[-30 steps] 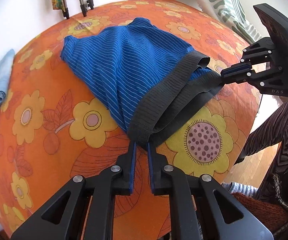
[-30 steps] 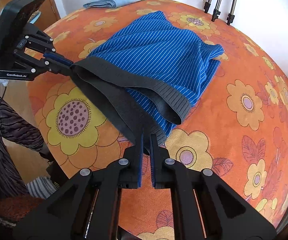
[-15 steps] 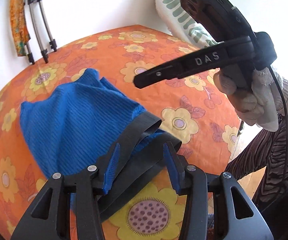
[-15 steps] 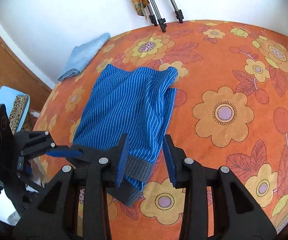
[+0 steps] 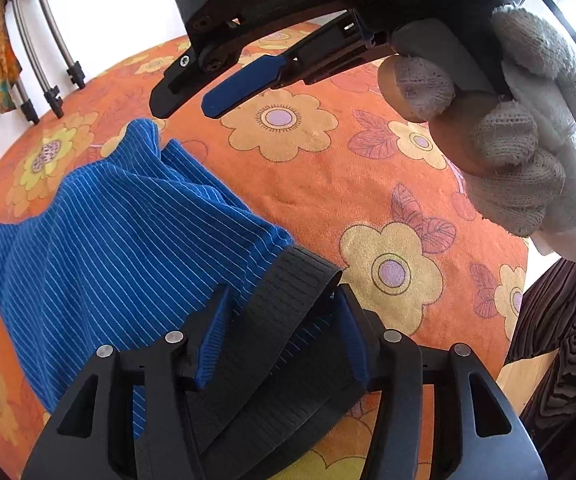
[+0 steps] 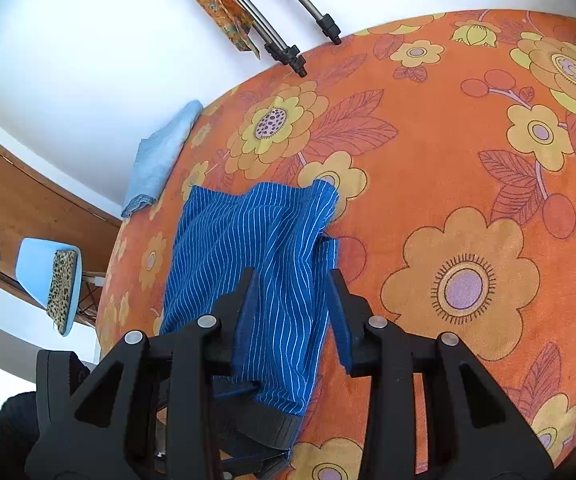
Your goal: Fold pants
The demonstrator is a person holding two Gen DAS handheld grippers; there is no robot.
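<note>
Both jaws stood apart over the pants (image 5: 128, 248): our left gripper (image 5: 282, 336) was opening, waistband (image 5: 288, 304) lying between, unpressed; our right gripper (image 6: 292, 320) gripped nothing.

To your right of the pants (image 6: 256, 280) the orange bedspread (image 6: 468, 168) lies open. Tripod legs (image 6: 288, 54) and a blue cloth (image 6: 160, 156) crowd the wall side.
</note>
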